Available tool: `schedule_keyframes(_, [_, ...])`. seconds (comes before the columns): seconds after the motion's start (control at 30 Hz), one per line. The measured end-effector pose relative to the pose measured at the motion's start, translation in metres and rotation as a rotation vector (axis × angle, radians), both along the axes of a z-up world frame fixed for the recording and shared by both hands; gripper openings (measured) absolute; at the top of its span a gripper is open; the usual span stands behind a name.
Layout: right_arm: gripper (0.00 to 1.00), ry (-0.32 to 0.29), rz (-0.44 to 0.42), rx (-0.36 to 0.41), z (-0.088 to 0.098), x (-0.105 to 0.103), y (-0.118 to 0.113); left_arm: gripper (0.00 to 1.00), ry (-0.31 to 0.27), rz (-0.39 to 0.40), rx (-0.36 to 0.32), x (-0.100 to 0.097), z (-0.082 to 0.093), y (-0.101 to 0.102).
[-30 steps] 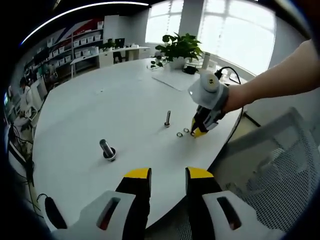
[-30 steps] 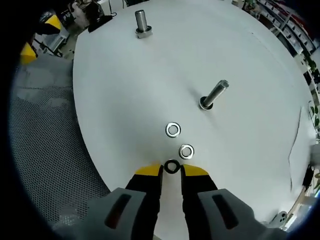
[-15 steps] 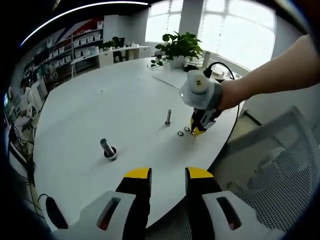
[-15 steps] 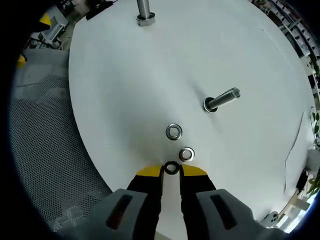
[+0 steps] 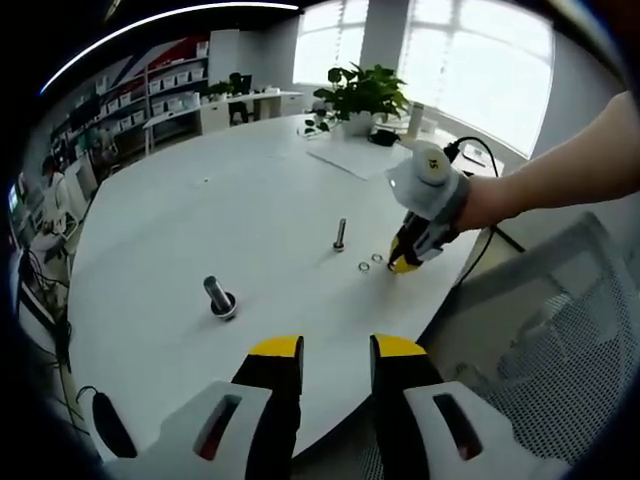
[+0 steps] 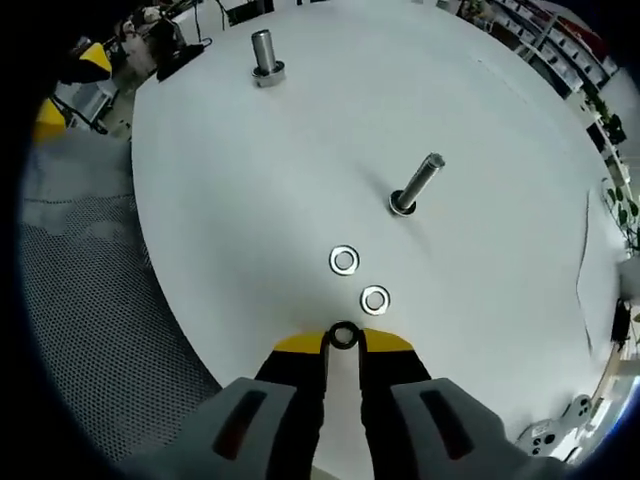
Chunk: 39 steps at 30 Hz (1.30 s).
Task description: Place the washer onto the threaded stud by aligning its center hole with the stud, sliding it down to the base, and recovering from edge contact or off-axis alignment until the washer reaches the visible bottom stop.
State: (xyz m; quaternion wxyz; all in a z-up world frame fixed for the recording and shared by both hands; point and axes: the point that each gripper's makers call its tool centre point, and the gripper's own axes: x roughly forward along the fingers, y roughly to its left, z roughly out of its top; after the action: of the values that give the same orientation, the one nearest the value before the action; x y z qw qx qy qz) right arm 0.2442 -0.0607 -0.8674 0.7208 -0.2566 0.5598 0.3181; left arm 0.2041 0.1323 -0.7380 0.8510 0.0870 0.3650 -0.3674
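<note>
Right gripper pinches one dark washer between my yellow tips, jaws nearly closed on it, low over the white table. Just ahead lie two loose washers, and farther ahead stands the thin stud. A second, thicker stud stands well beyond. My left gripper hangs off the table edge, jaws slightly apart, holding nothing.

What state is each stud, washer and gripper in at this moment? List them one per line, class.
dark washer: clamped between the right gripper's tips, at the table edge.
two silver washers: flat on the table, apart.
thin threaded stud: upright, no washer on it.
thick stud: upright, bare.
right gripper: shut on the dark washer.
left gripper: open, empty.
</note>
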Motion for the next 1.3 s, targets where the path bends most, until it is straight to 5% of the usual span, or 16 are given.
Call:
schedule_keyframes(0.93, [0.14, -0.130, 0.052, 0.060, 0.064, 0.064, 0.033, 0.25, -0.004, 0.001, -0.008, 0.001, 0.002, 0.000])
schedule_keyframes(1.3, [0.14, -0.167, 0.084, 0.053, 0.070, 0.082, 0.043, 0.25, -0.005, 0.004, -0.009, 0.001, 0.002, 0.001])
